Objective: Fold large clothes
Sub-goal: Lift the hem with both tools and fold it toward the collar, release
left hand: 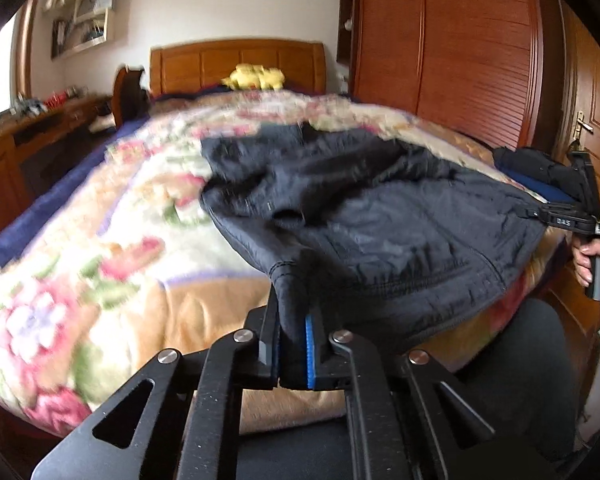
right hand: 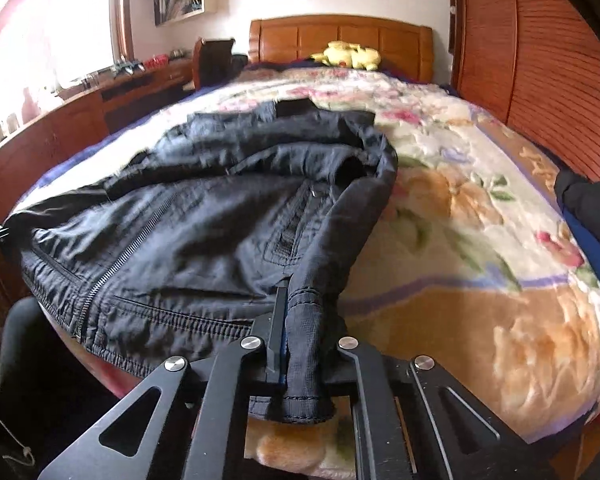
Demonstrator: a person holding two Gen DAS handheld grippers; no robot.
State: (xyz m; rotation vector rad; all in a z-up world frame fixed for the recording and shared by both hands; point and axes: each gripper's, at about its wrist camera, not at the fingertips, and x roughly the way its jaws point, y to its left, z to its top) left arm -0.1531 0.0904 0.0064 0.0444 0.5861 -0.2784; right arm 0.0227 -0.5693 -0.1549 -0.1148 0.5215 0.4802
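Left gripper [left hand: 296, 320] and right gripper [right hand: 300, 332] each pinch a bottom corner of the black jacket [right hand: 204, 216], which lies on the floral blanket [right hand: 480, 280]; thin bites on slick fabric may slip, and an uneven lift would skew the fold.

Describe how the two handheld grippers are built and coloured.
Both are matte black metal. The left gripper has flat linkage arms with triangular cut-outs, round silver pivot pins and ribbed blue pads lining its jaws. The right gripper has the same black linkage and silver pins. From the left view, it shows a pistol-style handle and small white lettering.
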